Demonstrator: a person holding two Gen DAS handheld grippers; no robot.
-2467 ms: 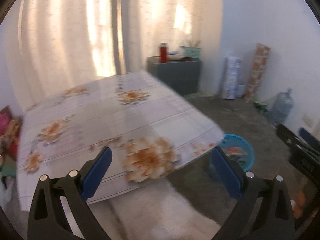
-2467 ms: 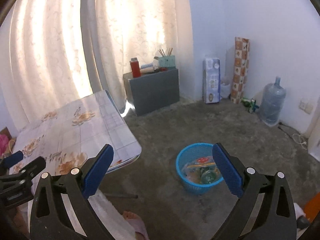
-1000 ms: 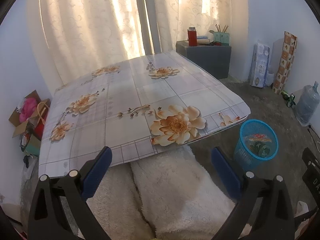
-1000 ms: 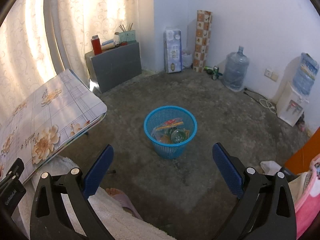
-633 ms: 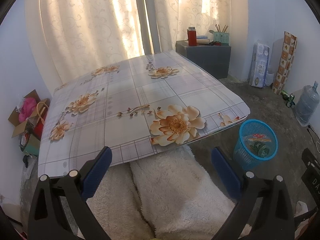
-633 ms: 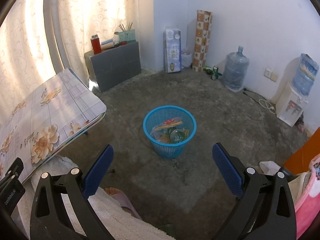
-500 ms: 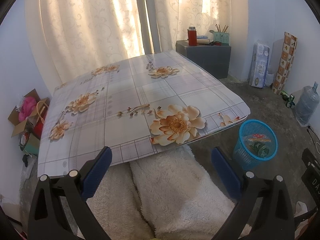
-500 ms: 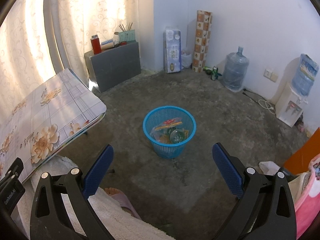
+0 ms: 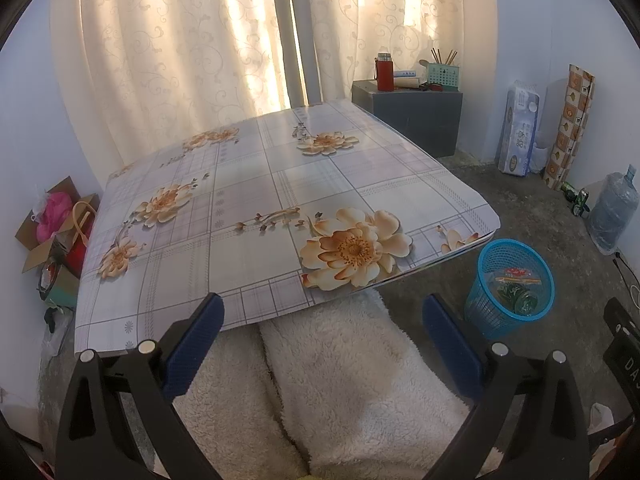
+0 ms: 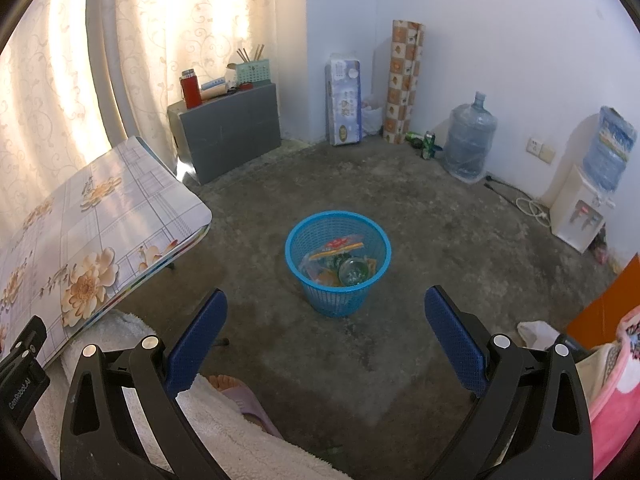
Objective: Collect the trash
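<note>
Trash [image 10: 339, 265], a mix of wrappers and one round clear container, sits inside a single blue mesh basket [image 10: 316, 296] on the concrete floor [image 10: 420, 216], just off the corner of one low floral-topped table [image 9: 248, 208]. Both grippers hang with jaws spread wide and nothing between them: the left gripper [image 9: 323, 338] over the person's white fleece-clad lap, the right gripper [image 10: 326, 330] facing the basket. Two water jugs [image 10: 469, 144] stand by the wall, one atop a dispenser.

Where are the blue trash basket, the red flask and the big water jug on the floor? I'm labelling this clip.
blue trash basket [image 10: 338, 296], right wrist view, front mesh wall.
red flask [image 10: 191, 92], right wrist view, middle of its body.
water jug [image 10: 469, 145], right wrist view, middle of its body.
</note>
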